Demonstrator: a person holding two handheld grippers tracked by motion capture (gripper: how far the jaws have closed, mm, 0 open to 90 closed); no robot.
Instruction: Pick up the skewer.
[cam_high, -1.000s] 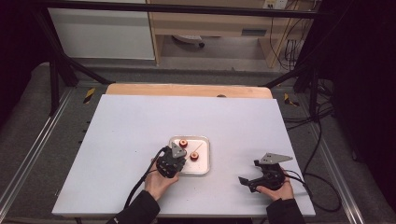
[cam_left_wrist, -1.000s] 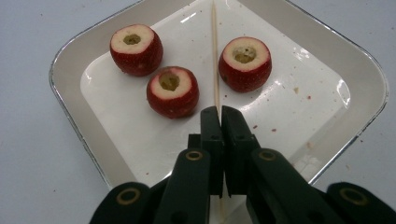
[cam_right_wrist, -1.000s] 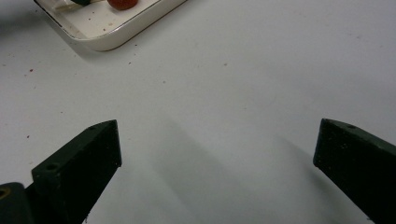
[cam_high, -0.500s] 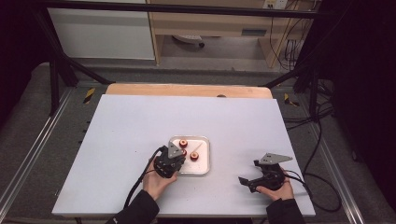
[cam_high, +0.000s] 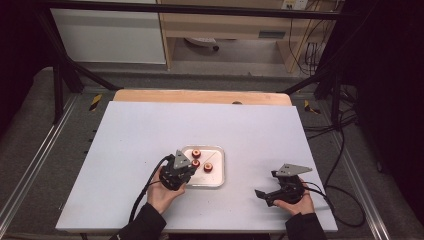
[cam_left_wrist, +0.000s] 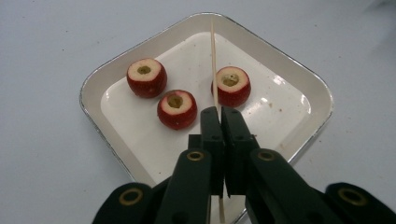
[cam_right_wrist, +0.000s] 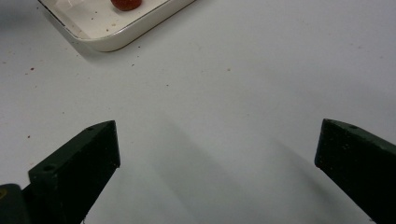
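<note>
skewer (cam_left_wrist: 213, 60): thin pale wooden stick, pinched between the closed jaws of the left gripper (cam_left_wrist: 219, 112), running straight out over the tray (cam_left_wrist: 299, 74) toward its far corner, its tail end poking out under the jaws
left gripper: black, clenched tight on the skewer, held by the left hand (cam_high: 162, 192) at the tray's near left edge; a black cable trails back along the sleeve
right gripper (cam_right_wrist: 217, 149): jaws spread wide with bare table between them, gripping nothing; it rests in the right hand (cam_high: 292, 202) well apart from the tray, near the table's front right
tray: shallow rounded-corner rectangle, cream enamel inside, thin metallic rim, a few dark crumbs on its floor
fruit pieces: three small round red ones with pale cut tops and a cored hole in each
nearest piece (cam_left_wrist: 176, 108): just left of the jaw tips, not touching the stick
right piece (cam_left_wrist: 232, 86): right beside the skewer, so close i cannot tell whether they touch
far left piece (cam_left_wrist: 146, 77): apart from the stick
table (cam_high: 150, 135): matte pale grey-white top, lightly speckled, with a wooden strip along its far edge
beyond: black frame legs, grey floor, cables at the right
</note>
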